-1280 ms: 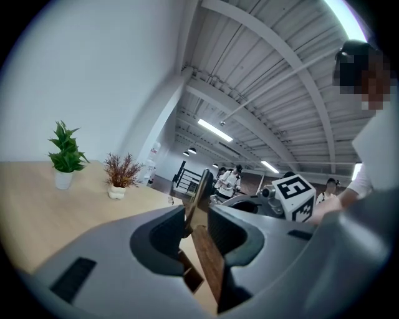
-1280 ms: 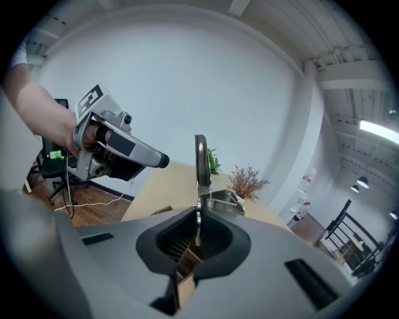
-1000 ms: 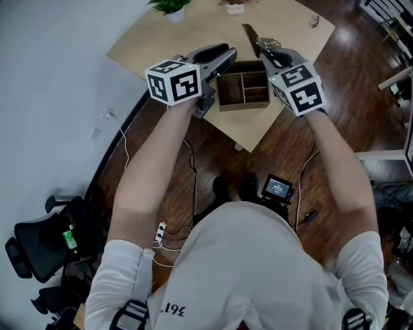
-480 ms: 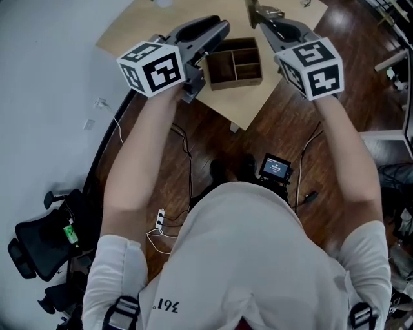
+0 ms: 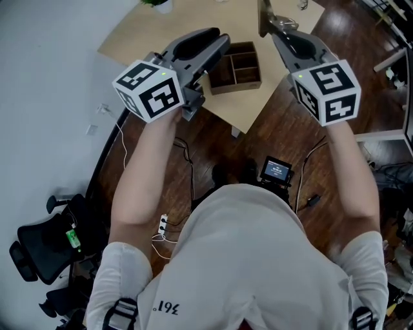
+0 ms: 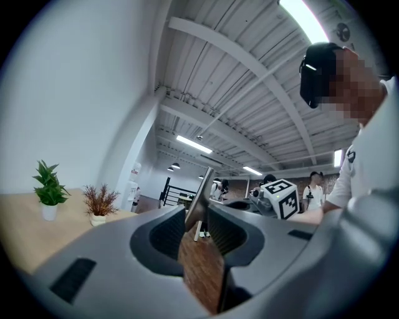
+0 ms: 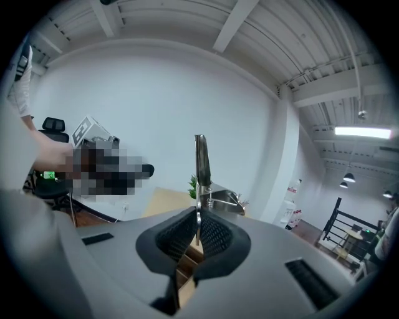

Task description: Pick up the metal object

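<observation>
My right gripper [image 5: 271,24] is shut on the metal object [image 5: 263,14], a thin steel strip with a spring and a plate, held up above the light wooden table [image 5: 161,35]. In the right gripper view the strip [image 7: 201,163] stands upright between the pads, with its spring part [image 7: 221,199] just beyond them. My left gripper [image 5: 216,40] is shut and holds nothing, raised over the table's near edge beside a wooden divided box [image 5: 235,64]. From the left gripper view the right gripper's marker cube [image 6: 280,198] shows to the right.
A small potted plant [image 6: 48,193] and a dried plant [image 6: 98,204] stand on the table's far side. Below are dark wood floor, cables, a small screen device [image 5: 277,171] and an office chair [image 5: 39,245]. People stand in the background.
Both grippers have risen toward the head camera and look larger. The right one has carried the metal object up and slightly right. The box now sits further below them.
</observation>
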### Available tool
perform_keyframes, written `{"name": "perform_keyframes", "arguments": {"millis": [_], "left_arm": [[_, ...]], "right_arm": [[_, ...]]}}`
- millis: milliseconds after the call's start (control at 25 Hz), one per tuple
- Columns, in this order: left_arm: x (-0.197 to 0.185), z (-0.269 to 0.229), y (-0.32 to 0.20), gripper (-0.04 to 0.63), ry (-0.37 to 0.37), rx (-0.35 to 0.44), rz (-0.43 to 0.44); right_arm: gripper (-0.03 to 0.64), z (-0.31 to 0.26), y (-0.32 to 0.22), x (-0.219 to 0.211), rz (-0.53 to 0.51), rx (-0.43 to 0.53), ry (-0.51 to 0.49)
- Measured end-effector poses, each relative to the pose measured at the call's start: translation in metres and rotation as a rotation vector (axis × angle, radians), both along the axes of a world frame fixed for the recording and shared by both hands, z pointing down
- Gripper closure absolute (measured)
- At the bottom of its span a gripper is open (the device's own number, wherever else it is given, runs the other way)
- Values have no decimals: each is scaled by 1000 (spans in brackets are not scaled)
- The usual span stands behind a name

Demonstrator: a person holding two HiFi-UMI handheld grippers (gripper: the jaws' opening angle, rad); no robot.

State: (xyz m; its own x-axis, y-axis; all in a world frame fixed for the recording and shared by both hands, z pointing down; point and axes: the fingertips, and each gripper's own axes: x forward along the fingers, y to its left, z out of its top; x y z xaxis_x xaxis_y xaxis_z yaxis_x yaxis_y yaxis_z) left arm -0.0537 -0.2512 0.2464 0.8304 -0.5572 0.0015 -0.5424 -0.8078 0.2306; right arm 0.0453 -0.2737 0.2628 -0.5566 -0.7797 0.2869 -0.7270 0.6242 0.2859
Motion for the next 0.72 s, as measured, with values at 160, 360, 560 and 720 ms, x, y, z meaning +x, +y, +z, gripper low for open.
{"name": "perform_keyframes", "arguments": {"millis": [160, 360, 560, 720], "left_arm": [[-1, -1, 11, 505, 25, -13, -18], [2, 0, 28, 505, 38, -20, -7], [1, 3, 42, 505, 47, -32, 0], [-3, 7, 50, 505, 47, -36, -7]], "right_arm": [[612, 1, 10, 6, 8, -1, -5], [612, 3, 25, 10, 12, -8, -15], [612, 5, 40, 14, 15, -25, -34], [612, 7, 50, 16, 16, -34, -53]]}}
